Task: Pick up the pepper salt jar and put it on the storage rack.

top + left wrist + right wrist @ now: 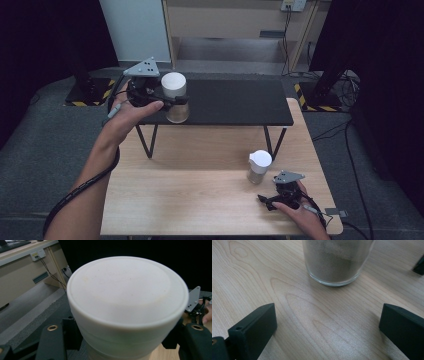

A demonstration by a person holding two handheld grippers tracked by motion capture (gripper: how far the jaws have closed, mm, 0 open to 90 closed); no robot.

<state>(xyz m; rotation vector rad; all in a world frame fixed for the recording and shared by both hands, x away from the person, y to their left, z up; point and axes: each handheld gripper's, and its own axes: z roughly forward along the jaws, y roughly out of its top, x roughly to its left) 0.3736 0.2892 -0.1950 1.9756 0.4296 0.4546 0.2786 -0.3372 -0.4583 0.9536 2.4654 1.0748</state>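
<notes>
A glass jar (174, 98) with a white lid and a pale brown powder inside is gripped in my left gripper (175, 103), which is shut on its body just below the lid. The jar is upright over the left end of the black shelf (235, 102). In the left gripper view the white lid (127, 297) looms large between the two black jaws. A second, similar jar (259, 167) stands on the wooden table (190, 195) at the right. My right gripper (263, 201) lies open just in front of it, and this jar (338, 262) stands a little beyond the tips, not between them.
The black shelf stands on thin metal legs (146, 141) across the back of the table. Behind it are a pale wooden cabinet (225, 20) and dark stands with cables (340, 90) on grey floor. The table's right edge is close to my right hand.
</notes>
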